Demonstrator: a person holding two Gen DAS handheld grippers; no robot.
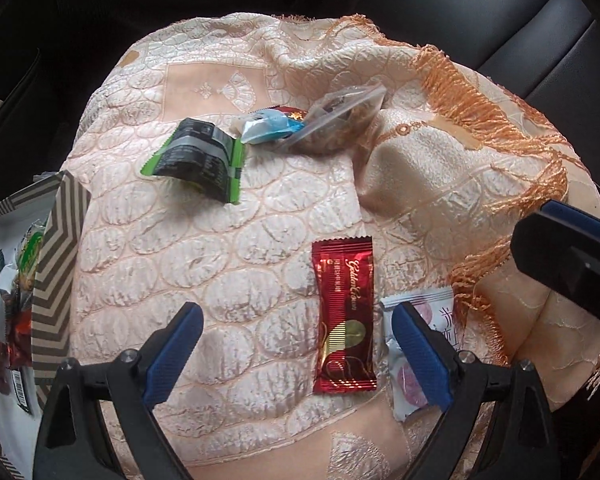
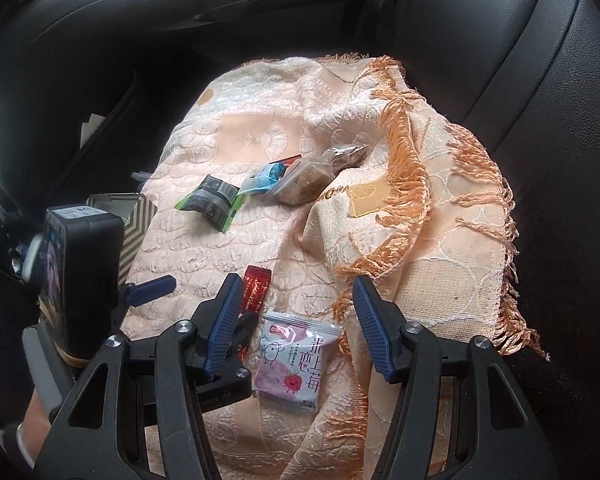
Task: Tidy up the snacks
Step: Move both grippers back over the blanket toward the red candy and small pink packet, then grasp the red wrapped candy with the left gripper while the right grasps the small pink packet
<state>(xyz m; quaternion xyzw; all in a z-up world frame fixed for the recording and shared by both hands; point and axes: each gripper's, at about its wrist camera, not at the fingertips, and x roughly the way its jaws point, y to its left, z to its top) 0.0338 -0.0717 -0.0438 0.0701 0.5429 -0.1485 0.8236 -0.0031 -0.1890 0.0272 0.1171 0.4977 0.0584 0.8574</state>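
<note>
On a peach quilted cloth (image 1: pixel 228 280) lie several snack packets. My left gripper (image 1: pixel 300 352) is open, and a red bar wrapper (image 1: pixel 344 316) lies flat between its fingers, untouched. A white and pink strawberry packet (image 2: pixel 292 364) lies between the open fingers of my right gripper (image 2: pixel 298 324), pads clear of it; in the left wrist view this packet (image 1: pixel 440 312) is half hidden by my finger. Farther away lie a green and black packet (image 1: pixel 198 158), a blue and white packet (image 1: pixel 268 126) and a clear bag (image 1: pixel 336 116).
A chevron-patterned box (image 1: pixel 56 264) at the cloth's left edge holds several snacks. The cloth's orange fringe (image 1: pixel 480 128) is bunched up on the right. Black leather car seats (image 2: pixel 520 60) surround the cloth. The two grippers stand close side by side.
</note>
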